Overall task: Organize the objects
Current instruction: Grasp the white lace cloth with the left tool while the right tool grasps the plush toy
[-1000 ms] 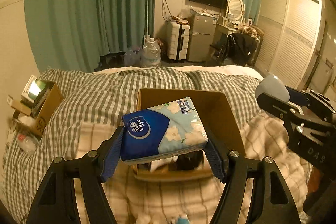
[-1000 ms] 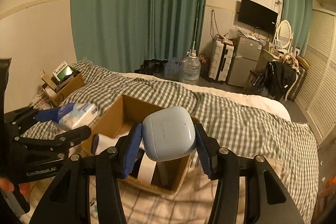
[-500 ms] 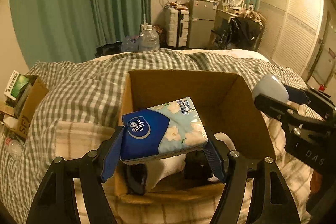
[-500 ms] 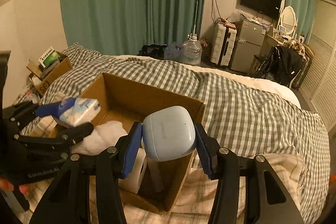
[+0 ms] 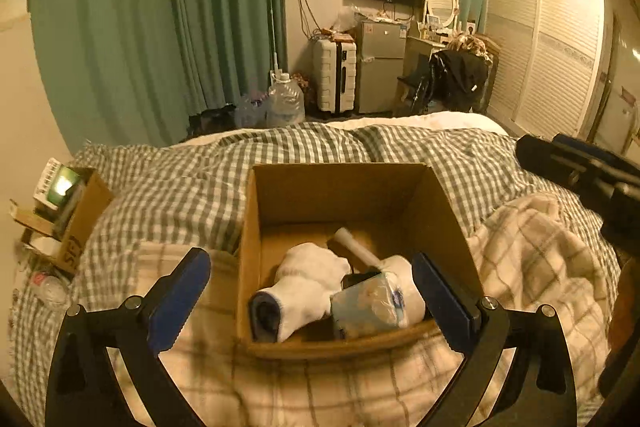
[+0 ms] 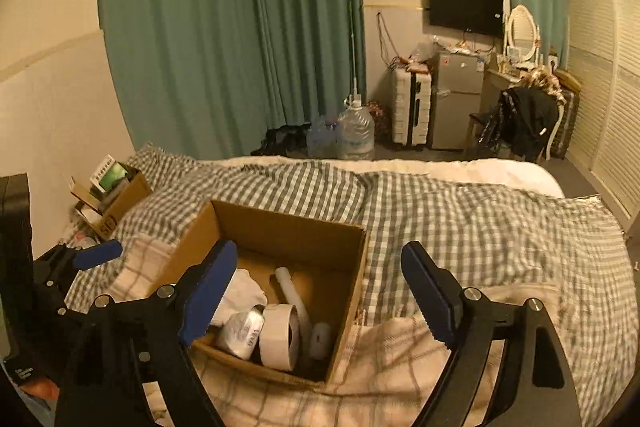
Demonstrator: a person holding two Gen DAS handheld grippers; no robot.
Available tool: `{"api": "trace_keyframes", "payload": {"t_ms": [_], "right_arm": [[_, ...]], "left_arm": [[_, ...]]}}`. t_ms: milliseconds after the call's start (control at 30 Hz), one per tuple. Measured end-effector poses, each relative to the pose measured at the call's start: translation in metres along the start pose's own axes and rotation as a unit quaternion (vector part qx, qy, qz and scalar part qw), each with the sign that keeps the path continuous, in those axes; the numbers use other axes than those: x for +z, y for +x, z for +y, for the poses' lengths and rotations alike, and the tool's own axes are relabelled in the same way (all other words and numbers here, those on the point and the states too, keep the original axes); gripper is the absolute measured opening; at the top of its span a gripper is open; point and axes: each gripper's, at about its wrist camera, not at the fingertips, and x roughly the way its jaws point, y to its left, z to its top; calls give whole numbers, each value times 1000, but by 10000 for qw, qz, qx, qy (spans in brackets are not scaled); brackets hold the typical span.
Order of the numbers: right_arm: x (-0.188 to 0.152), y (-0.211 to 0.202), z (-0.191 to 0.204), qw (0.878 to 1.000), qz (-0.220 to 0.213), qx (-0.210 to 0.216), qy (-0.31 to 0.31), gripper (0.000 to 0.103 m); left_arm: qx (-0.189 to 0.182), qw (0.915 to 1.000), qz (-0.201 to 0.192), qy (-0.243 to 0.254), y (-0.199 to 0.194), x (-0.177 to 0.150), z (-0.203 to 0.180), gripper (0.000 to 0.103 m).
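An open cardboard box [image 5: 340, 187] [image 6: 288, 227] sits on the bed. Inside lie the blue tissue pack [image 5: 366, 305] [image 6: 240, 333], white socks [image 5: 304, 283], a white tube [image 5: 356, 249] [image 6: 292, 291], a tape roll [image 6: 280, 337] and the pale blue earbud case [image 6: 320, 339] in the near right corner. My left gripper [image 5: 310, 295] is open and empty above the box's near side. My right gripper [image 6: 320, 295] is open and empty over the box's right wall.
The bed has a grey checked duvet [image 6: 460, 219] and a cream plaid blanket [image 5: 280, 387] under the box. A smaller cardboard box of items [image 5: 64, 211] stands at the bed's left edge. Water jugs [image 6: 356, 135], a suitcase and a fridge stand beyond the bed.
Both grippers opened. The tissue pack dropped from the left gripper into the box. The earbud case dropped from the right gripper into the box. Both grippers pulled back slightly.
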Motion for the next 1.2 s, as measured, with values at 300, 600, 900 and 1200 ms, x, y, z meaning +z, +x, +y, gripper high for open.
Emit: {"api": "trace_keyframes", "payload": {"t_ms": [300,600,900,1200], "right_arm": [[-44,-76,16,9993,2,-366,-113,84],[-121,-41,56,9965,813,96,-166,84],[-185,22,105,9798,1747,363,-904,84],[-212,51,127,9625,2194,696,-1437,83]], "left_arm": [[223,9996,75,-139,-70,-55,23,103],[428,9938,660,-792,-61,-145,59,103],[613,9863,1361,-704,-25,-199,67,103],[721,9816,1564,-828,-15,-205,77,102]]}}
